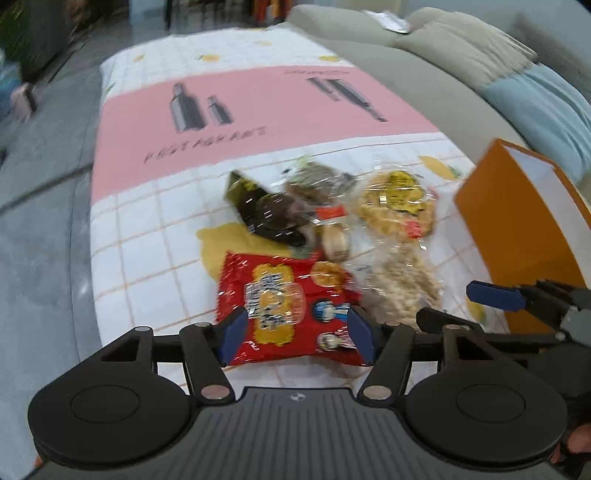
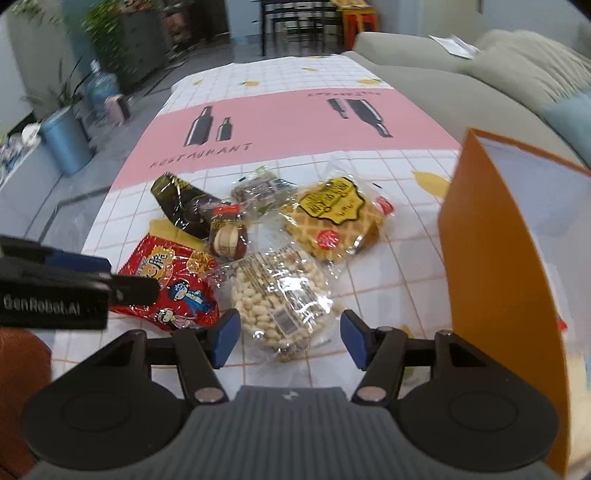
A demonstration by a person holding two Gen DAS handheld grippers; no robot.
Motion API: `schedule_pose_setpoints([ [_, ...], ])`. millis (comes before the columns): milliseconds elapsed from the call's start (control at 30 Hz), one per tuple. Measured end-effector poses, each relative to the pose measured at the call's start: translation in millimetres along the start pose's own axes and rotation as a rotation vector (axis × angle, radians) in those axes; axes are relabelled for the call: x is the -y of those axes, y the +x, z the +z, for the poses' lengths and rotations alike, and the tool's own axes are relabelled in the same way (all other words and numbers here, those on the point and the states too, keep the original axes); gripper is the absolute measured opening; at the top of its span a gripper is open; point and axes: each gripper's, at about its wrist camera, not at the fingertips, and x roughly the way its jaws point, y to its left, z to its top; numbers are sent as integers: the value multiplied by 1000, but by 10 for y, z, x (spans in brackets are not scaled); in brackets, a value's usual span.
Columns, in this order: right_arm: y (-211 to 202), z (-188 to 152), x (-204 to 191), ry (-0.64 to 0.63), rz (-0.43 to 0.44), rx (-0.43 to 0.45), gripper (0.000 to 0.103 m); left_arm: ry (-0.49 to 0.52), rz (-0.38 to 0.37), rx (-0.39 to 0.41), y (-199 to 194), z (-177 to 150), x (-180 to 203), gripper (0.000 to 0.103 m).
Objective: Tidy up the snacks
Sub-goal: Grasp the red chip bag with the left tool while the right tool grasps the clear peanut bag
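Both grippers are poised over a loose heap of snack packets on the worktop (image 2: pixel 369 266), which is covered by a white grid-pattern cloth with a pink band printed with bottles. Left gripper (image 1: pixel 293 332): jaws spread wide, nothing held; the red snack bag (image 1: pixel 284 306) lies directly ahead and below, its width just about spanning the gap between the blue pads, which look to flank its near edge; contact cannot be confirmed. Right gripper (image 2: pixel 290 338): jaws also apart, empty; the clear peanut bag (image 2: pixel 280 299) lies straight ahead between the fingertips, long axis running roughly away from the gripper, so the jaws would close across its short side. Judgement: each hand is nearer its own packet, left to the red bag, right to the peanuts, and the two packets lie side by side, touching or nearly so. Beyond them sit a waffle pack (image 2: pixel 332 218), a dark wrapped snack (image 2: pixel 184 206), a small round pastry pack (image 2: pixel 227 236) and a further clear pack (image 2: pixel 258 192), all clustered. The orange box (image 2: pixel 495 258) stands open at the right edge, close beside the right gripper, and is probably the destination. Risk: crinkly film may slip under the pads. Room: grey sofa (image 2: pixel 461 85) behind the worktop, tiled floor, plants (image 2: pixel 110 22) and a blue bin (image 2: pixel 66 144) at far left.
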Motion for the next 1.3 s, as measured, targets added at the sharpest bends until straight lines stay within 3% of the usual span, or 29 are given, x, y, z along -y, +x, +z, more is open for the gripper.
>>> schedule_pose_setpoints([
  [233, 257, 45, -172, -149, -6, -16, 59, -107, 27, -41, 188, 0, -267, 73],
  [367, 371, 28, -270, -212, -10, -33, 59, -115, 29, -70, 301, 6, -326, 85],
  [567, 424, -13, -359, -293, -48, -7, 63, -202, -50, -80, 380, 23, -469, 94],
  [800, 503, -96, -519, -427, -124, 12, 63, -154, -52, -49, 425, 3, -315, 96],
  [900, 513, -78, -498, -401, -126, 16, 62, -135, -71, -55, 428, 8, -260, 87],
  [967, 508, -71, -501, -410, -142, 17, 56, -137, -78, -62, 423, 12, -248, 82],
  [1033, 485, -73, -486, -405, -140, 13, 53, -147, -94, -67, 402, 8, -241, 72],
  [1100, 436, -61, -457, -387, -126, 15, 49, -147, -96, -62, 353, 9, -222, 54],
  [1200, 339, -41, -441, -339, -83, 6, 46, -117, -77, -41, 246, 22, -147, 37],
  [1300, 213, -37, -429, -291, -33, 8, 40, -100, -82, -14, 122, 28, -69, 28],
])
